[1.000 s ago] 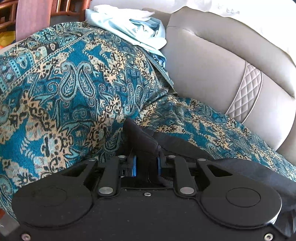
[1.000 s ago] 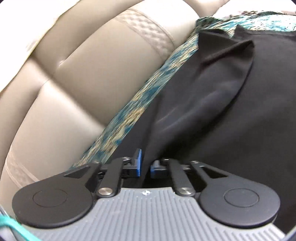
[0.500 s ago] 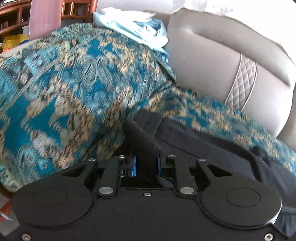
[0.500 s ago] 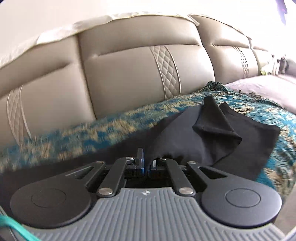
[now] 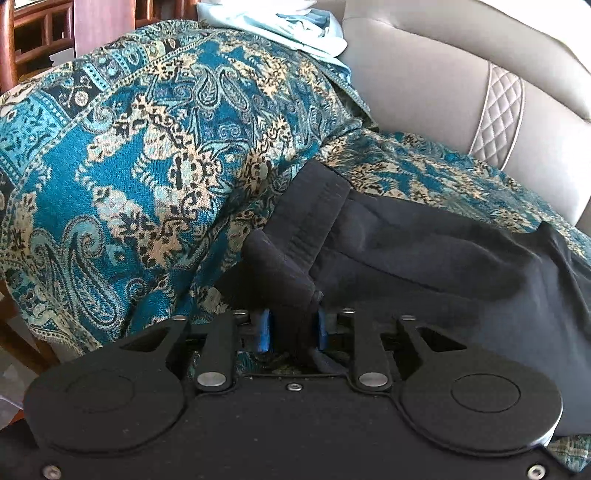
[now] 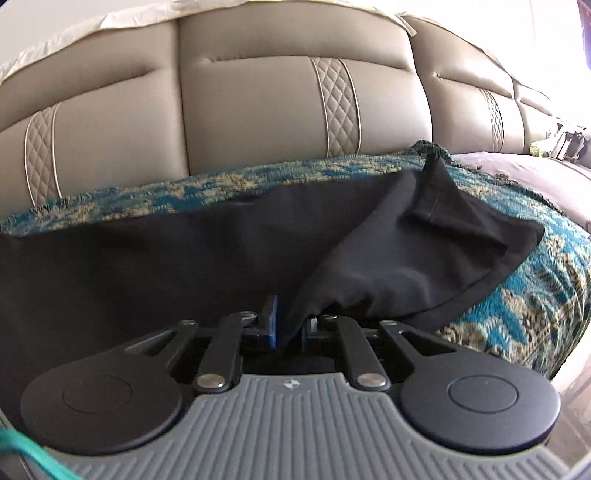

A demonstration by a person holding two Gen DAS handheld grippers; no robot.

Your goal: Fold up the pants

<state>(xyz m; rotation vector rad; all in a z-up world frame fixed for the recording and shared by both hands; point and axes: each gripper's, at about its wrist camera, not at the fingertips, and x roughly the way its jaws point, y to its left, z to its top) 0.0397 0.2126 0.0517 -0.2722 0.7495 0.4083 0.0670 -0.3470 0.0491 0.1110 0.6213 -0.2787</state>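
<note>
1. While both sets of jaws are opening, black fabric sits between the blue pads of each gripper; whether the pads press it or have let go cannot be told in either view.
2. Left gripper point(image 5: 291, 328): a bunched fold of the black pants point(image 5: 424, 258) at the waistband end point(image 5: 314, 210) passes between its pads. The waistband lies against the foot of the covered sofa arm.
3. Right gripper point(image 6: 290, 328): a drape of the black pants point(image 6: 166, 266) runs down between its pads from a raised fold. A hemmed leg end point(image 6: 461, 236) lies turned over on the right of this fold.
4. Location of the pants: spread along the sofa seat, on top of the teal paisley throw point(image 5: 147, 166), lengthwise beside the sofa backrest point(image 6: 258, 103) but apart from it, with a strip of throw point(image 6: 221, 188) showing between.
5. Sofa: grey-beige leather with quilted diamond strips on the backrest point(image 5: 498, 110). The throw covers the seat and climbs over the arm.
6. Light blue folded cloth point(image 5: 288, 26) rests on top of the covered arm, against the backrest.
7. Wooden furniture point(image 5: 37, 33) stands beyond the arm.
</note>
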